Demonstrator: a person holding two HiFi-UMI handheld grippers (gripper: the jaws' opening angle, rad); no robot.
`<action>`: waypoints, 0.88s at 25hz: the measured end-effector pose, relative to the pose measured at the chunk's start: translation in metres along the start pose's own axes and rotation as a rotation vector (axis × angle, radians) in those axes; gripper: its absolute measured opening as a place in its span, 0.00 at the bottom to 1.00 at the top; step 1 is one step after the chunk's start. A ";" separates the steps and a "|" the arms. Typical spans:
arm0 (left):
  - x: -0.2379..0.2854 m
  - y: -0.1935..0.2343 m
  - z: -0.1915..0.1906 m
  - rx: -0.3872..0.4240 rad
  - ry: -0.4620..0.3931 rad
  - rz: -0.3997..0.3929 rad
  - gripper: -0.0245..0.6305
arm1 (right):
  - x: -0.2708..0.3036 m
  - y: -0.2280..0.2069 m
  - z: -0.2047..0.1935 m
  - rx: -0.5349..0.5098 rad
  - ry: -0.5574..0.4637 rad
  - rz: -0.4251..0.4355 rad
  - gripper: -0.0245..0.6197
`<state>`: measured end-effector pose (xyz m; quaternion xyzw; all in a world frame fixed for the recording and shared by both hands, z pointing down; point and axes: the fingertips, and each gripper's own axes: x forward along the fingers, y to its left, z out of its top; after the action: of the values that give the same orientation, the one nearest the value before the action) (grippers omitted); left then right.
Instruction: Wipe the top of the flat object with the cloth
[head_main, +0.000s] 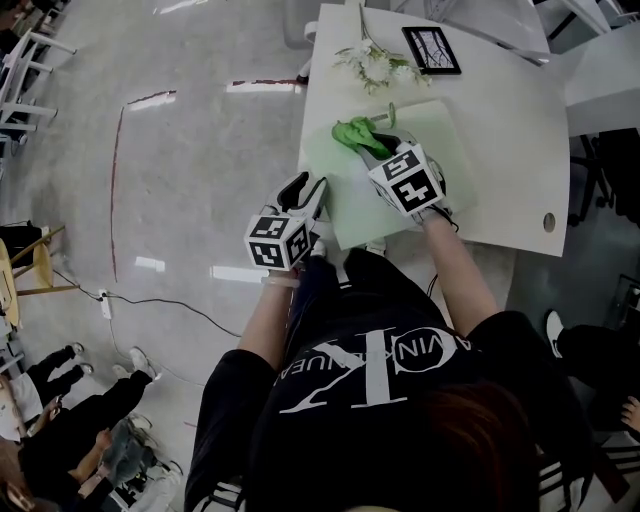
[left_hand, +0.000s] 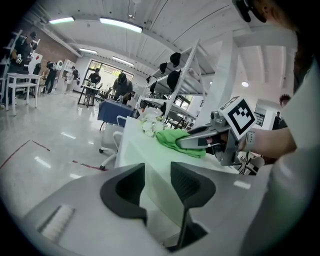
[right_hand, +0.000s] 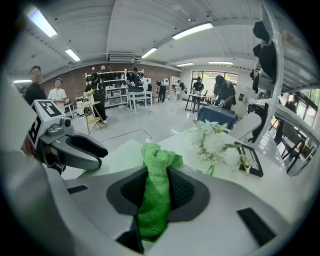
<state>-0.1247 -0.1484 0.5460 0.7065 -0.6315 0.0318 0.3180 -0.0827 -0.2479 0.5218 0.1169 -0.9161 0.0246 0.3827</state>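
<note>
Green cloth (right_hand: 154, 197) clamped in right gripper (right_hand: 156, 175)

We see a white table (head_main: 510, 130) on a glossy grey floor (head_main: 200, 150); white flowers (head_main: 375, 62) lie near its far edge, just beside a black-framed picture (head_main: 431, 49); a round hole (head_main: 548, 222) marks the tabletop's right side; a thin red line (head_main: 115, 170) crosses the floor; a black cable (head_main: 160, 300) trails from a white power strip (head_main: 104, 303); a wooden chair (head_main: 30, 262) stands far left; people (head_main: 70, 420) gather at lower left.
</note>
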 end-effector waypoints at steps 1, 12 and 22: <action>0.000 0.000 0.000 -0.003 0.000 0.000 0.30 | -0.003 -0.007 -0.004 0.010 0.006 -0.013 0.17; 0.000 -0.001 -0.001 -0.005 -0.002 0.020 0.30 | -0.035 -0.087 -0.043 0.109 0.036 -0.173 0.17; -0.001 0.000 -0.001 -0.026 -0.010 0.030 0.30 | -0.068 -0.149 -0.078 0.219 0.060 -0.310 0.17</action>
<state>-0.1244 -0.1472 0.5461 0.6930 -0.6438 0.0248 0.3235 0.0524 -0.3690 0.5216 0.2967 -0.8671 0.0685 0.3942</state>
